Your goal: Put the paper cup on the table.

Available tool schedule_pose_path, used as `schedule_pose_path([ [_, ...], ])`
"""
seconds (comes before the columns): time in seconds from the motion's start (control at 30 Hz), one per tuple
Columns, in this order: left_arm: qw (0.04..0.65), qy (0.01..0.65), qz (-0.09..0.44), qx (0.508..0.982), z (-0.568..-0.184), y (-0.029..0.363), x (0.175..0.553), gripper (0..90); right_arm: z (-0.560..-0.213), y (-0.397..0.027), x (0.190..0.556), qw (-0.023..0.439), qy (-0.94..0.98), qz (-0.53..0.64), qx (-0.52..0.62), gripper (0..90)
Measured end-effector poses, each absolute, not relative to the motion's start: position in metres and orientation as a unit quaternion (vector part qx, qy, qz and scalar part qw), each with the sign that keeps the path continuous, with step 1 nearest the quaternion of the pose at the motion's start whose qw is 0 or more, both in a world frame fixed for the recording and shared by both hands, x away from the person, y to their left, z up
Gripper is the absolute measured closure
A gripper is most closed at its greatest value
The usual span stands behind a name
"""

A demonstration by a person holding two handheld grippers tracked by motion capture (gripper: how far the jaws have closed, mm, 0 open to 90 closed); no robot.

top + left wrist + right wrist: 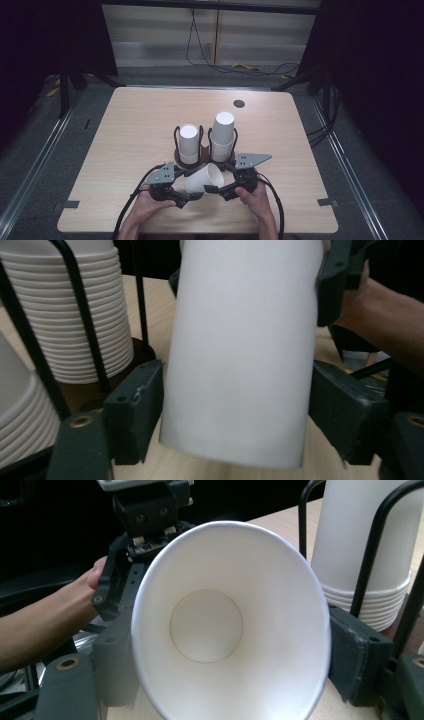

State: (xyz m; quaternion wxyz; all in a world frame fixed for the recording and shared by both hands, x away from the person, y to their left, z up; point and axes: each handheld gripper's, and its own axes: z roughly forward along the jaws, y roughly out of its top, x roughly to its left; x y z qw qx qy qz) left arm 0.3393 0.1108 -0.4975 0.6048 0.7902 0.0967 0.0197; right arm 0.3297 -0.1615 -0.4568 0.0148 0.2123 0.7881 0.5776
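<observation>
I hold a plain white paper cup (202, 178) on its side above the counter (125, 145), left claw (192, 196) and right claw (213, 188) both pinching it.

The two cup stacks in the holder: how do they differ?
The right stack stands taller than the left stack, its top rising well above the wire holder, while the left stack's top sits about level with the holder's loops. The right stack is also set slightly farther back. Both are white paper cups, upside down, nested upright.
</observation>
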Motion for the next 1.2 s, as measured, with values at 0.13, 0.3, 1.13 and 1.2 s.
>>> schedule_pose_path([
  [0.13,0.604,0.112,0.025,0.789,-0.499,0.113,0.339,18.2,-0.452,-0.164,0.329,0.024,0.787,0.577,0.217,21.9],
  [0.3,0.599,0.139,0.052,0.787,-0.501,0.117,0.337,15.4,-0.449,-0.167,0.328,0.037,0.789,0.569,0.230,21.9],
  [1.13,0.599,0.225,0.149,0.754,-0.507,0.128,0.323,15.4,-0.442,-0.197,0.321,0.088,0.777,0.552,0.289,21.5],
  [1.2,0.600,0.233,0.150,0.750,-0.507,0.129,0.325,15.4,-0.440,-0.201,0.320,0.091,0.777,0.550,0.294,21.5],
])
